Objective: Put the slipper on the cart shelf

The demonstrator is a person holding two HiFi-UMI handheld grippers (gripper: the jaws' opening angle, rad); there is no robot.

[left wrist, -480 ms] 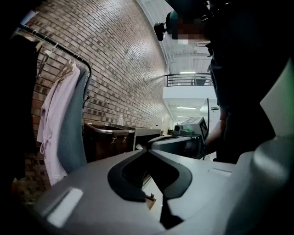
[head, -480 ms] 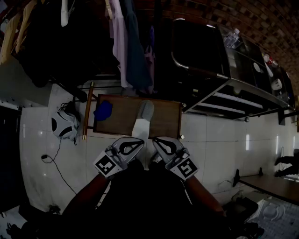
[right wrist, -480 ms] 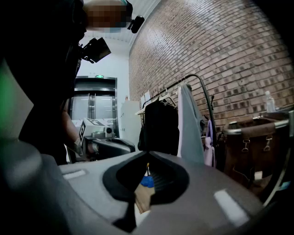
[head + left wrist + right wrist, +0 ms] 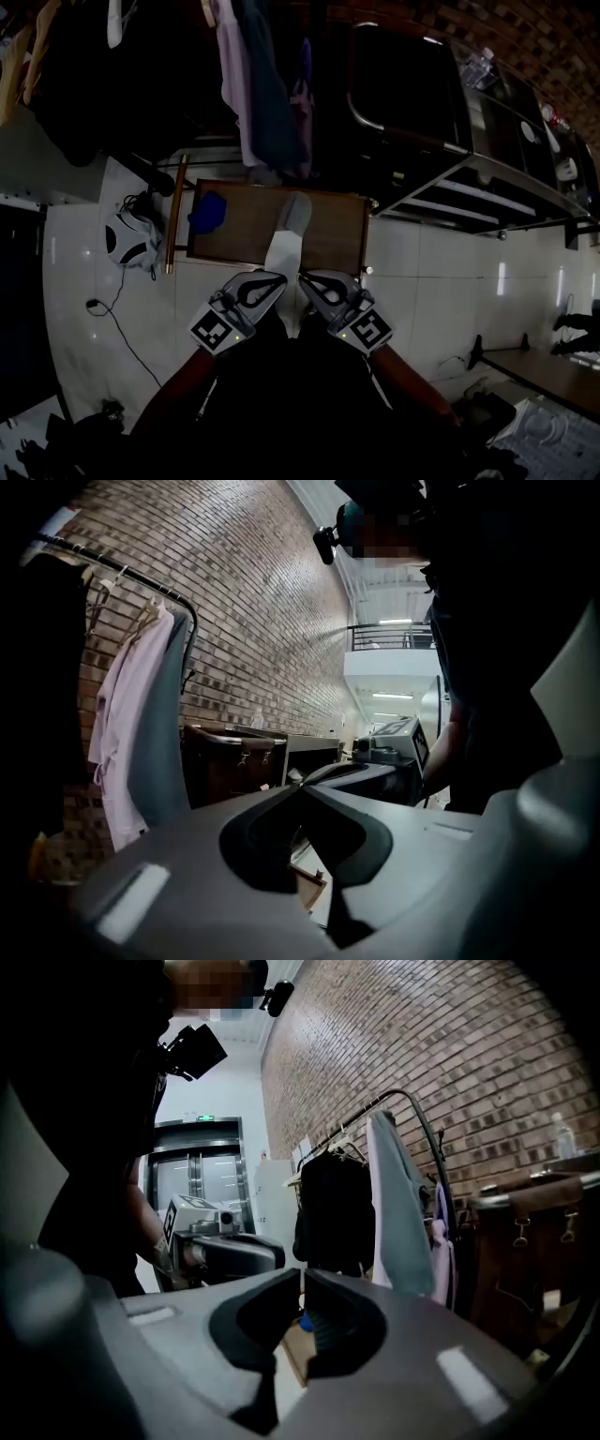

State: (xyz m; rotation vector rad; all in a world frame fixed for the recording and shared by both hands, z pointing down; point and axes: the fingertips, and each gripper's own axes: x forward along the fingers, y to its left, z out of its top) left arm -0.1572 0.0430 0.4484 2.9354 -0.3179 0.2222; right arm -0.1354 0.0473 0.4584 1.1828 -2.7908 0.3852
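A grey and white slipper (image 4: pixel 292 225) lies on a low brown board (image 4: pixel 328 234) on the floor, straight ahead of me. My left gripper (image 4: pixel 280 276) and right gripper (image 4: pixel 303 278) hang side by side just short of the board's near edge, tips almost touching each other. Both are shut with nothing between their jaws. The left gripper view shows its closed jaws (image 4: pixel 302 787), the right gripper view likewise (image 4: pixel 301 1272). The metal cart (image 4: pixel 469 183) with its open shelves stands to the right of the board.
A blue bundle (image 4: pixel 207 212) sits on the board's left end. Clothes hang on a rack (image 4: pixel 253 84) beyond it. A black and white object (image 4: pixel 127 242) and a cable (image 4: pixel 103 314) lie on the white tiles at left. A dark table edge (image 4: pixel 553 370) is at lower right.
Both grippers have crept slightly forward and closer together; they stay shut and empty. The slipper has not moved.
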